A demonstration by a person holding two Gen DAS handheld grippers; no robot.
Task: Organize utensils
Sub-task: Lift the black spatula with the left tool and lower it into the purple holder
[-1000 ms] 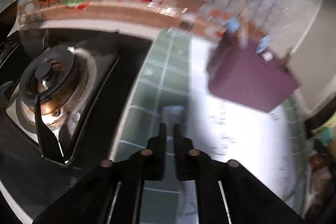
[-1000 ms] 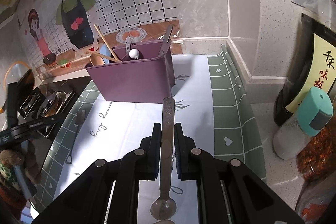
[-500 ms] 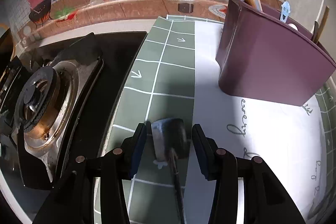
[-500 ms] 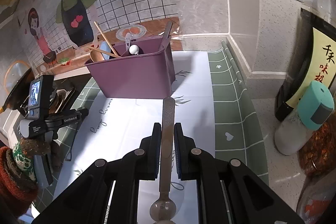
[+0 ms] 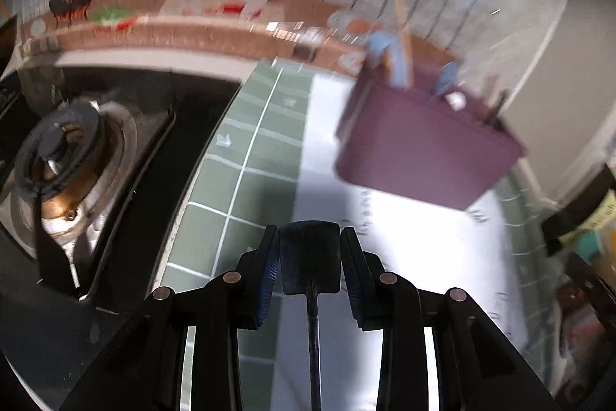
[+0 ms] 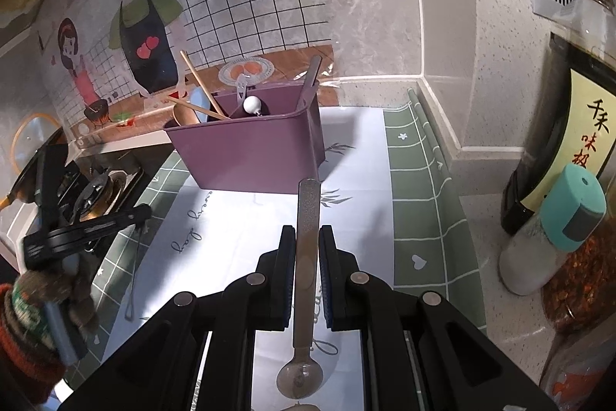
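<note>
the left gripper [image 5: 310, 259] is closing on a small black spatula [image 5: 310, 259]; the right gripper [image 6: 307, 272] clamps a metal spoon [image 6: 304, 280], handle pointing straight ahead at the purple utensil caddy [image 6: 250, 153].

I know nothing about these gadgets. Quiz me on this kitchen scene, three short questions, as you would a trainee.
1. True or false: the right tongs grip a metal spoon by its handle, bowl toward the camera.
2. The purple caddy stands on: A the stove, B the white-and-green mat, C a shelf.
3. What sits between the left tongs?

Key: 1 true. 2 B. 3 a dark flat-headed utensil; the jaws are closing on its head.
</note>
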